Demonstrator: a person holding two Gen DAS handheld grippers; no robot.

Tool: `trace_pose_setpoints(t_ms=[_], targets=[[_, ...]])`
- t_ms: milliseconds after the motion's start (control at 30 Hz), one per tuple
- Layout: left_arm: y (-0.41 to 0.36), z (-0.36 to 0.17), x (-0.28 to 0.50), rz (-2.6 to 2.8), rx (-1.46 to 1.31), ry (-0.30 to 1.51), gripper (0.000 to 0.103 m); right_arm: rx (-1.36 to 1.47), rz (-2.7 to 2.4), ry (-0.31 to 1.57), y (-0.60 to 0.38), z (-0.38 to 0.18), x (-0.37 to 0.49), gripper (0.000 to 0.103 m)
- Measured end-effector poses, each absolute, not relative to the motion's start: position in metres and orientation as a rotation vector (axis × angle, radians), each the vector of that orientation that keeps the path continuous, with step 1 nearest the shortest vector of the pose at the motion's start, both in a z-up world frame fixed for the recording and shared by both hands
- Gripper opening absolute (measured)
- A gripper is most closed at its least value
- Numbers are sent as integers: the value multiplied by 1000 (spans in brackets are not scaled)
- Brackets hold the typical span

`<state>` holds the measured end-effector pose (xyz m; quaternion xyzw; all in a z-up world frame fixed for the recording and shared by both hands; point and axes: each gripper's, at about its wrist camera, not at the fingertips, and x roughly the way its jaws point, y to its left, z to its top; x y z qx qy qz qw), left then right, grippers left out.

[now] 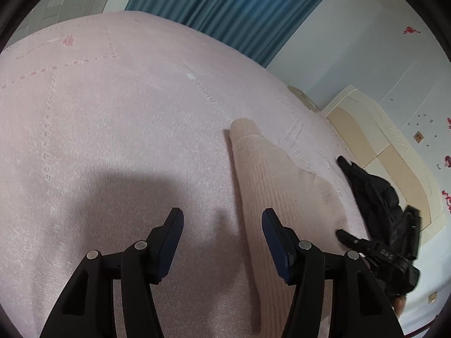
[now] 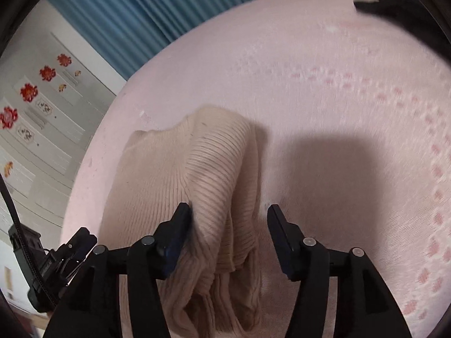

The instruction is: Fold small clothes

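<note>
1. Right gripper (image 2: 228, 233), angled down, jaws apart; a raised fold of the beige ribbed sweater (image 2: 214, 169) brushes its left finger, unclamped.
2. Left gripper (image 1: 222, 233), angled down, jaws apart, empty over the pink bedspread (image 1: 112, 126).
3. Black garment (image 1: 372, 191) farther off.

Left wrist view: bed (image 1: 112, 118) across most of the frame; sweater (image 1: 262, 186) lying on it, right of centre, running from mid-frame down to the lower edge. Left tongs (image 1: 222, 217) low in the frame, straddling the sweater's left edge. Dark garment (image 1: 369, 188) on the bed at right, right tongs (image 1: 349, 239) just below it. Curtain (image 1: 225, 5) behind the bed, top centre; headboard (image 1: 375, 140) at far right.

Right wrist view: sweater (image 2: 174, 174) bunched at lower centre-left, a fold between the right tongs (image 2: 228, 214).
</note>
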<state>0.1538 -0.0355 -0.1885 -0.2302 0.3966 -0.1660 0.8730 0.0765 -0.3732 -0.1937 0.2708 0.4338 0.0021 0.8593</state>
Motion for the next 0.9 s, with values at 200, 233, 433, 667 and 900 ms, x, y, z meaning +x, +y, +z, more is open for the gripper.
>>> trace_pose_setpoints(t_ms=[200, 233, 433, 667, 900], targets=[[-23, -182, 152, -369, -515, 800, 56, 727, 92, 984, -384, -220, 104, 70], [-22, -181, 152, -368, -517, 797, 56, 729, 97, 984, -384, -221, 107, 70], [-5, -173, 149, -364, -547, 766, 56, 686, 141, 1042, -377, -223, 128, 58], [18, -170, 148, -357, -627, 744, 56, 675, 193, 985, -364, -198, 130, 34], [33, -165, 142, -277, -597, 720, 56, 684, 264, 837, -344, -123, 105, 31]])
